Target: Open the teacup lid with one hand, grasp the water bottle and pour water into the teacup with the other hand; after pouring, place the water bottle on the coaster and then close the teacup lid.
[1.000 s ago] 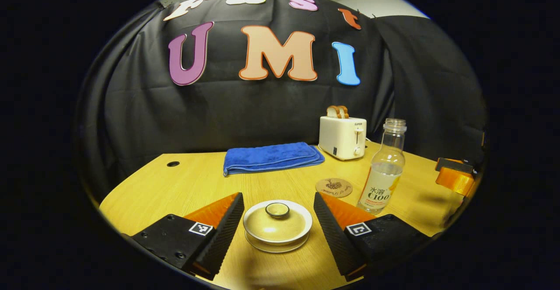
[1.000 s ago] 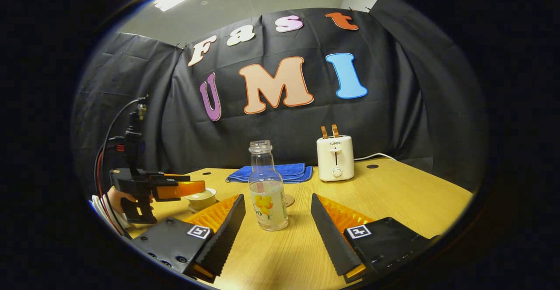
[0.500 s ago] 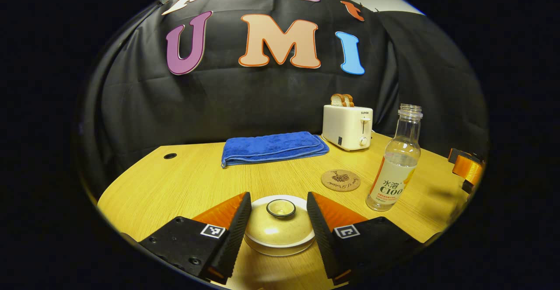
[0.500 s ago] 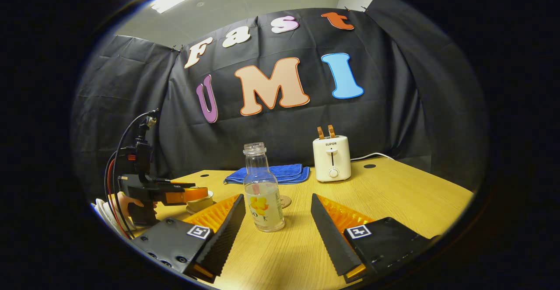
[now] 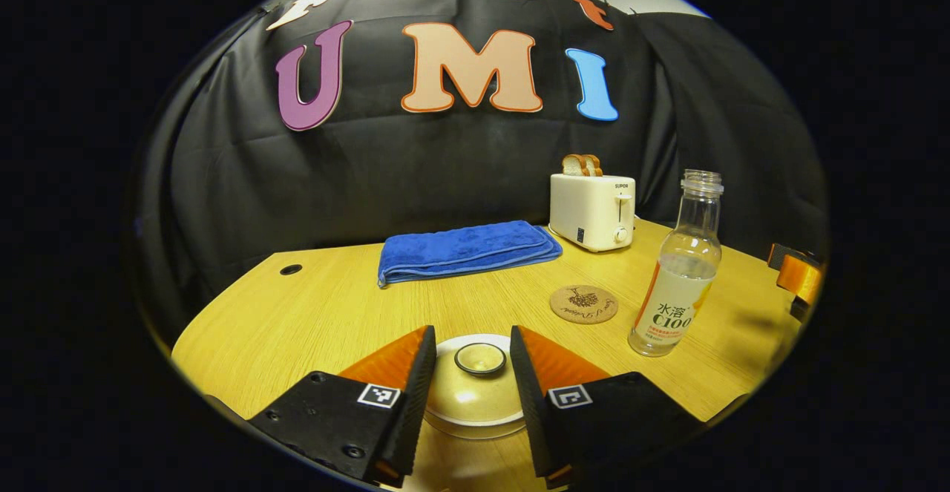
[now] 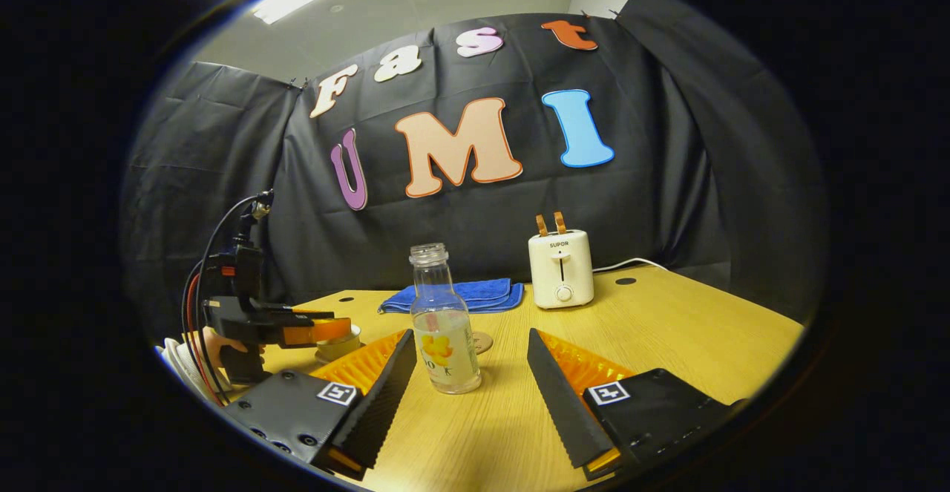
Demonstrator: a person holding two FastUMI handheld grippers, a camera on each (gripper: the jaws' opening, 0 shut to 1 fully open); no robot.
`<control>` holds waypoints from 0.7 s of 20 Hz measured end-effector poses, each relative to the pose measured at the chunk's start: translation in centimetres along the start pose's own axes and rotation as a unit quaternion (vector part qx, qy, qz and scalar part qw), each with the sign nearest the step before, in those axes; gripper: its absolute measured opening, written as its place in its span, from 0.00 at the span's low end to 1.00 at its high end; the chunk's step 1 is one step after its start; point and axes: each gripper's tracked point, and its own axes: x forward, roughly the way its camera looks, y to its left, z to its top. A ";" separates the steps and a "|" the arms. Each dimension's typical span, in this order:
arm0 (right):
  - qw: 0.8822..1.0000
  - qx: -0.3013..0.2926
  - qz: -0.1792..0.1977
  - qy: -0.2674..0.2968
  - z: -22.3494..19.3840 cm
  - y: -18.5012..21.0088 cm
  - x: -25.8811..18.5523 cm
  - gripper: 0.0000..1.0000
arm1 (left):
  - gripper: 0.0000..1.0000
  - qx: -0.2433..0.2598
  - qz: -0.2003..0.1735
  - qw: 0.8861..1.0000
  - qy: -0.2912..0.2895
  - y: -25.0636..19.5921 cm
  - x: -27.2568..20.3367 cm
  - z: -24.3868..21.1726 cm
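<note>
- Because the left gripper (image 5: 466, 362) has its jaws narrowed around the teacup lid (image 5: 475, 388) without clearly touching the knob, a skewed squeeze could tip it.
- Farther right, the right gripper (image 6: 467, 373), spread wide, might knock the uncapped water bottle (image 6: 444, 329) standing by the coaster (image 5: 584, 304).

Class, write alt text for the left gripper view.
The left tongs straddle the teacup lid, fingers close beside its knob. Beyond on the wooden table lie a coaster, an uncapped water bottle, a blue towel and a toaster.
</note>
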 end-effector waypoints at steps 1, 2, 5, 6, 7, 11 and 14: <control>1.000 0.000 0.000 -0.001 0.0 0.0 0.0 0.94 | 0.53 -0.001 0.000 1.000 0.001 0.0 0.0 -0.1; 1.000 -0.001 -0.001 -0.002 0.1 0.0 0.0 0.94 | 0.53 0.001 0.002 1.000 -0.001 0.0 0.0 0.0; 1.000 0.000 0.000 -0.002 0.1 0.1 0.0 0.94 | 0.42 0.007 0.000 1.000 -0.006 -0.3 0.1 0.2; 1.000 0.000 0.000 -0.003 0.1 0.1 0.0 0.94 | 0.41 0.012 0.000 1.000 -0.010 -0.3 0.1 0.3; 1.000 0.000 0.000 -0.002 0.1 0.1 0.0 0.94 | 0.36 0.017 0.002 1.000 -0.011 -0.4 0.1 0.4; 1.000 -0.001 0.001 -0.002 0.1 0.1 -0.1 0.94 | 0.29 0.021 0.000 1.000 -0.015 -0.4 0.1 0.4; 1.000 -0.001 0.001 -0.002 0.1 0.2 0.0 0.94 | 0.28 0.016 -0.001 1.000 -0.020 -0.4 0.1 0.6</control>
